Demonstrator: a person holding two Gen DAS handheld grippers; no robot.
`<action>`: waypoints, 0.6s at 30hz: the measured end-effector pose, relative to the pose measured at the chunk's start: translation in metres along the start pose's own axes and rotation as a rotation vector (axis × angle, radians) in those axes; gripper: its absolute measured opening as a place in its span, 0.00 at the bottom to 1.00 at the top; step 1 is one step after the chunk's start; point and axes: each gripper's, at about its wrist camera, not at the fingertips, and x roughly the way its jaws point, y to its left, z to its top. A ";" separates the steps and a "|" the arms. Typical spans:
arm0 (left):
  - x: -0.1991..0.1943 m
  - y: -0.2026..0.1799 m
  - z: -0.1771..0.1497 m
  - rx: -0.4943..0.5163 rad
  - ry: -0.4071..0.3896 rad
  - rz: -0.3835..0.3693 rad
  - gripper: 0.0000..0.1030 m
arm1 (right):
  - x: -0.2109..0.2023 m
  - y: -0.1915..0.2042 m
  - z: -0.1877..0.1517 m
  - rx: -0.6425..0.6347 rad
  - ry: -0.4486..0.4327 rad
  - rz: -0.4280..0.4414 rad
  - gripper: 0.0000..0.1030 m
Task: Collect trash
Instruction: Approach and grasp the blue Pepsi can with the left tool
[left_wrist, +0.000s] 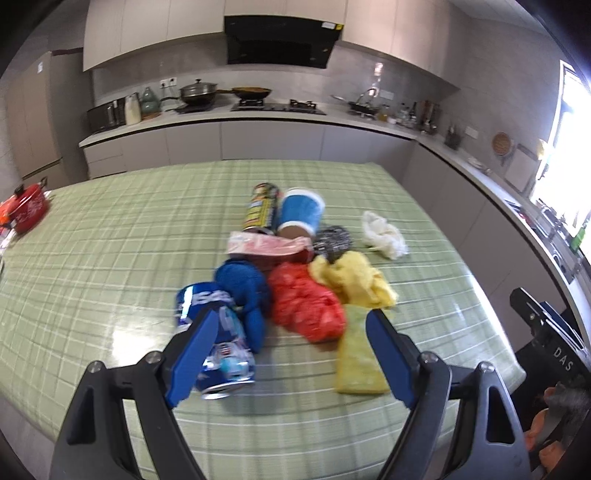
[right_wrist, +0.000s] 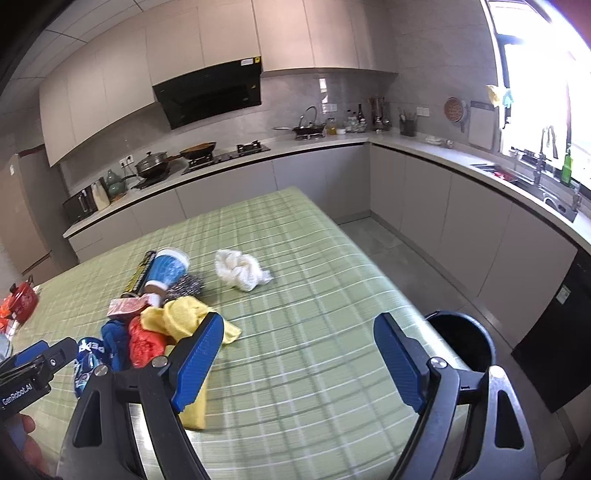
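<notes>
Both grippers hang above the near edge of a table covered in a green checked cloth (left_wrist: 110, 229). The left gripper (left_wrist: 291, 325) has its jaws spread wide with nothing clamped; a crushed blue soda can (left_wrist: 218, 343) lies on the cloth partly behind its left finger, and a flat yellow-green sponge cloth (left_wrist: 356, 354) lies just inside its right finger, neither gripped. The right gripper (right_wrist: 299, 332) is likewise wide open and empty, over bare cloth to the right of the trash pile. A round black bin (right_wrist: 465, 339) stands on the floor just off the table's near right corner. Slightly farther in, the pile continues: a blue crumpled cloth (left_wrist: 243, 291) touches the can, a red plastic bag (left_wrist: 306, 306) lies to its right, and a yellow rag (left_wrist: 351, 280) lies right of that. Behind these lie a pink wrapper (left_wrist: 266, 245) and a steel scouring pad (left_wrist: 332, 240). Farther still, a yellow-labelled can (left_wrist: 260, 212) and a blue paper cup (left_wrist: 299, 216) lie on their sides, side by side. A white crumpled tissue (right_wrist: 242, 271) sits apart, to the right of the pile. A red pot (left_wrist: 27, 208) stands at the far left edge of the table. The kitchen counter (left_wrist: 221, 120) with a hob and pans runs along the far wall.
</notes>
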 end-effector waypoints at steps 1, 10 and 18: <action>0.000 0.005 -0.001 -0.006 0.003 0.008 0.81 | 0.001 0.006 -0.002 -0.006 0.006 0.009 0.83; 0.008 0.036 -0.004 -0.022 0.026 0.037 0.81 | 0.012 0.041 -0.011 -0.040 0.030 0.051 0.83; 0.009 0.025 -0.003 -0.007 0.043 -0.026 0.81 | 0.014 0.045 -0.015 -0.033 0.043 0.037 0.83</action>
